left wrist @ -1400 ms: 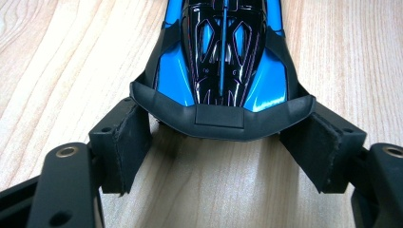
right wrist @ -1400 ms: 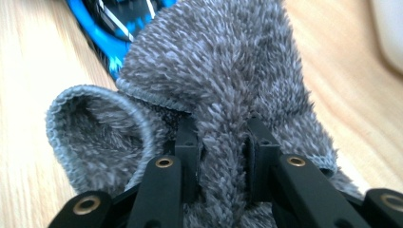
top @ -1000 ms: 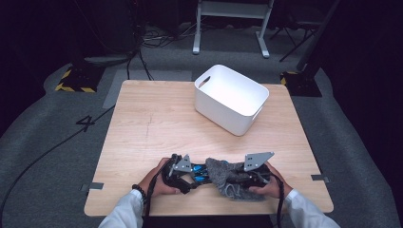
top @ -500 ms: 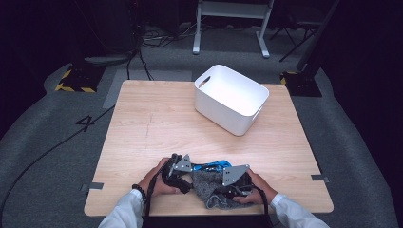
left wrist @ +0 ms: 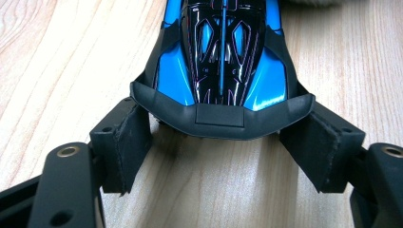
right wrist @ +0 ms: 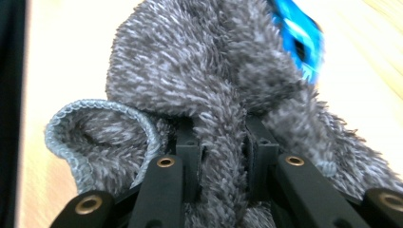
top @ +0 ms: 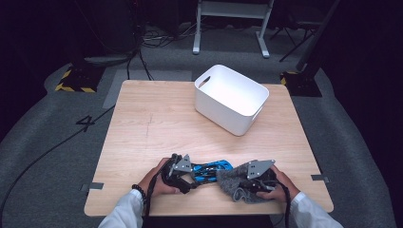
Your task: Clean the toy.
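Jaws of left gripper (left wrist: pixel 223 156) clamp the black rear end of a blue toy car (left wrist: pixel 223 61) on the table (top: pixel 152 123). Right gripper (right wrist: pixel 221 152) pinches a fold of grey fuzzy cloth (right wrist: pixel 199 71). High view adds a white bin (top: pixel 231 99), well apart.

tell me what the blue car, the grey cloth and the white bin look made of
Blue car: likely hard plastic, glossy; it shows sharp highlights. Grey cloth: soft fuzzy microfibre or chenille, going by its raised fibres and stitched hem. White bin: probably matte moulded plastic, smooth with cut-out handles.
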### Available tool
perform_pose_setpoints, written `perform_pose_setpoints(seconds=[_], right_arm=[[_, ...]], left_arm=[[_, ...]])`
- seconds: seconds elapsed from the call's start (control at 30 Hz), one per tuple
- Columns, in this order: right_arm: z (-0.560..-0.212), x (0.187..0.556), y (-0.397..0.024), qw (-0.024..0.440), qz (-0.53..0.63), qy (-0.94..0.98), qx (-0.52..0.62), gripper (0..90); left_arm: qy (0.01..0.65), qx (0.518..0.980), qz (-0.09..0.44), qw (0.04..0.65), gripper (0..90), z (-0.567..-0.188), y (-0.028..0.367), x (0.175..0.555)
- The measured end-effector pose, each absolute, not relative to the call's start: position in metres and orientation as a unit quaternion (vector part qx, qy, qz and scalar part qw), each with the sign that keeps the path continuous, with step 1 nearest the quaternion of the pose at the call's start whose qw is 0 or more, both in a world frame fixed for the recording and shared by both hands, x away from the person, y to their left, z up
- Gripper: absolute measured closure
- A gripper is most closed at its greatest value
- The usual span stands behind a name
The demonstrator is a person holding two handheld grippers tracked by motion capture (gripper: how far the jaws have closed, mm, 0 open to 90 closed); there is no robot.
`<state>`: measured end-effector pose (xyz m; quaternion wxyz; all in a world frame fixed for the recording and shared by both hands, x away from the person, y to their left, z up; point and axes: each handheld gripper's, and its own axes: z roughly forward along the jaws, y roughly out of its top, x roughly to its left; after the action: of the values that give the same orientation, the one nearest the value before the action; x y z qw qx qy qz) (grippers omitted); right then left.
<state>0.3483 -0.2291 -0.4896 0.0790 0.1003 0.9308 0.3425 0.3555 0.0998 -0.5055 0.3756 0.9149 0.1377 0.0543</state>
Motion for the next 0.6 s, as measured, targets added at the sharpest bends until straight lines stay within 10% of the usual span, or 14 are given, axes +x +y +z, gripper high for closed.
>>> perform_pose_setpoints(seconds=[0.6], right_arm=[[-0.495,0.411,-0.229,0.109,0.377,0.89,0.233,71.5]], left_arm=[[0.122,0.917,0.045,0.377,26.3,-0.506,0.088,0.358]])
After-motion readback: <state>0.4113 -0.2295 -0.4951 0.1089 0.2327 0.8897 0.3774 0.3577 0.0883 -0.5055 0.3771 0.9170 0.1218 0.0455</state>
